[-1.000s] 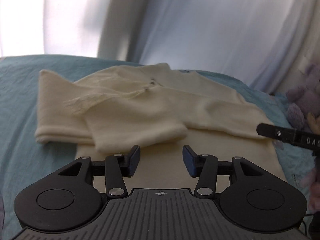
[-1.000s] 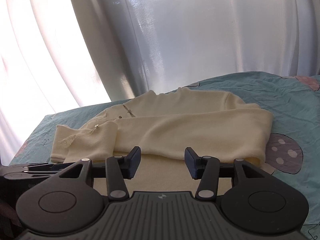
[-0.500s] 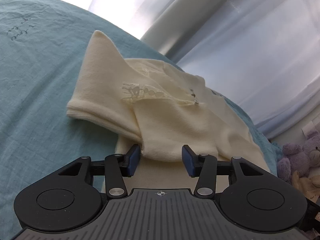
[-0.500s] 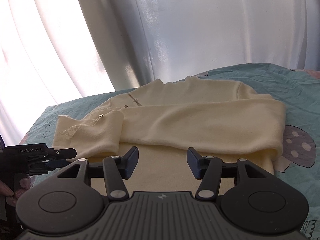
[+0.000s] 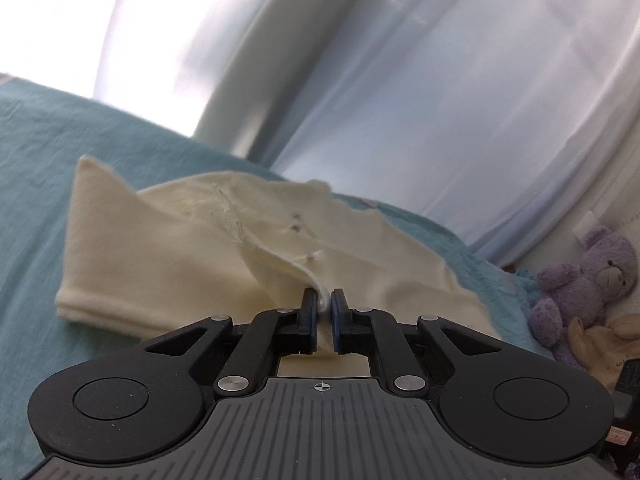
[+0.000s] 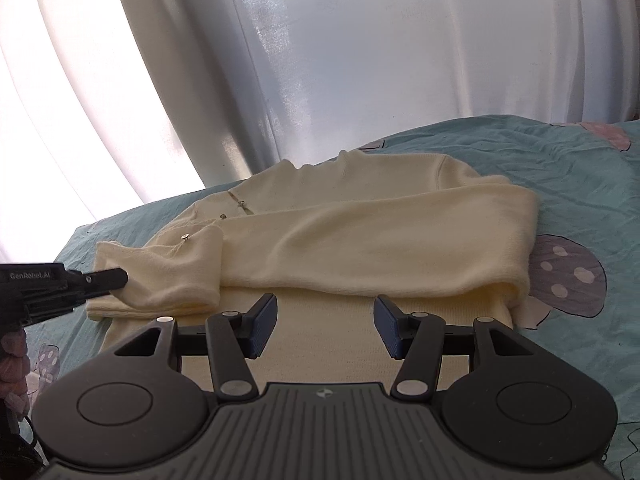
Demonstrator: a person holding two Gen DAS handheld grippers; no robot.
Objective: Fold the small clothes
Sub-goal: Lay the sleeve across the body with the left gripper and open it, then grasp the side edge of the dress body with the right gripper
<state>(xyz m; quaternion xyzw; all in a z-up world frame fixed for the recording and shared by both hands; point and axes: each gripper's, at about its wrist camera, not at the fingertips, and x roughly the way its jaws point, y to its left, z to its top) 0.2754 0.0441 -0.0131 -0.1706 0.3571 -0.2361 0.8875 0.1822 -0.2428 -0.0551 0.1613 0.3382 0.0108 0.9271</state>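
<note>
The left tool was clamped on the sleeve cuff of the soft, limp cream knit sweater, which looked light and floppy, while the right tool, its blue pads apart and empty, hovered just before the hem, probably the next hold.

A cream knit sweater lies spread on a teal bedsheet, neck towards the curtains. One long sleeve is folded across the body, doubled back at the right edge. Its cuff, edged with small metal studs, is pulled up off the cloth into a ridge. The plain lower hem lies flat and nearest.
</note>
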